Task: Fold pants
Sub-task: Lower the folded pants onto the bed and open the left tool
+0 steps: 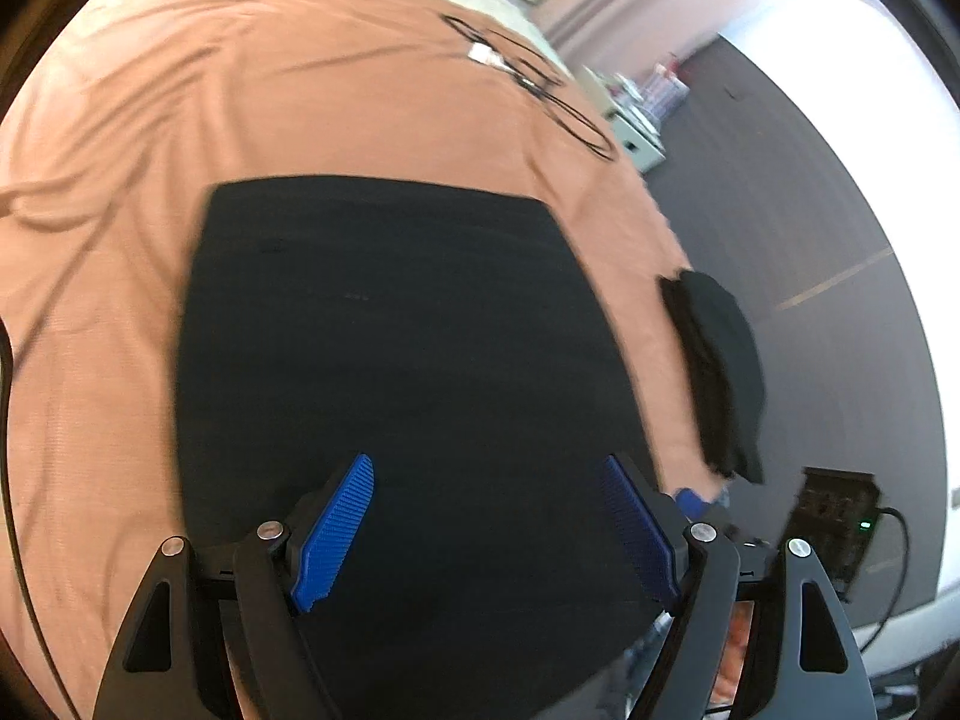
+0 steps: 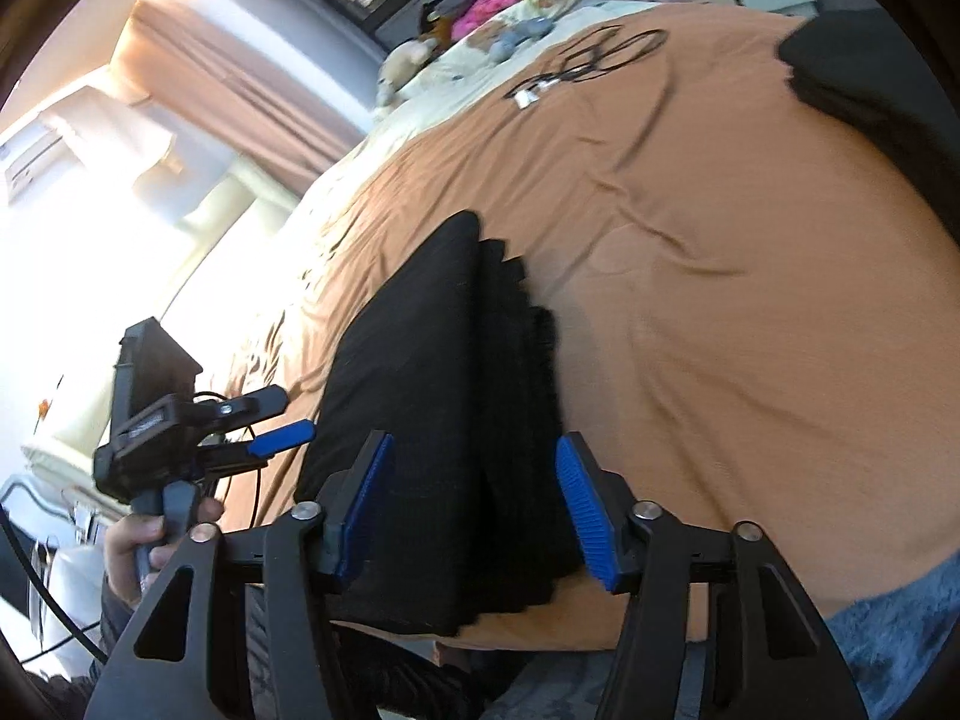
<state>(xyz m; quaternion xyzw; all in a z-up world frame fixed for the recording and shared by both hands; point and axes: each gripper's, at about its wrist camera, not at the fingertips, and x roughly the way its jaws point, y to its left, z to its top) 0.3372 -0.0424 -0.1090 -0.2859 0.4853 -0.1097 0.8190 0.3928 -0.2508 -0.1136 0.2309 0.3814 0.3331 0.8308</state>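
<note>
Black pants [image 1: 390, 360], folded into a flat rectangle, lie on an orange bedsheet [image 1: 120, 240]. My left gripper [image 1: 486, 468] hovers over their near end with its blue pads spread wide and nothing between them. In the right wrist view the same pants [image 2: 432, 420] run away from me as a layered stack. My right gripper [image 2: 474, 450] stands open over their near end, its pads flanking the cloth without visibly pressing it. A hand [image 2: 138, 540] holds the left gripper [image 2: 288, 417] at the left of that view, just off the pants' left edge.
A second folded black garment [image 1: 714, 372] lies at the bed's right edge and shows at the top right as the dark garment [image 2: 870, 78]. A looped black cable [image 2: 606, 51] lies farther up the sheet. Soft toys [image 2: 510, 30], a nightstand [image 1: 636, 132] and grey floor [image 1: 810, 210] are beyond.
</note>
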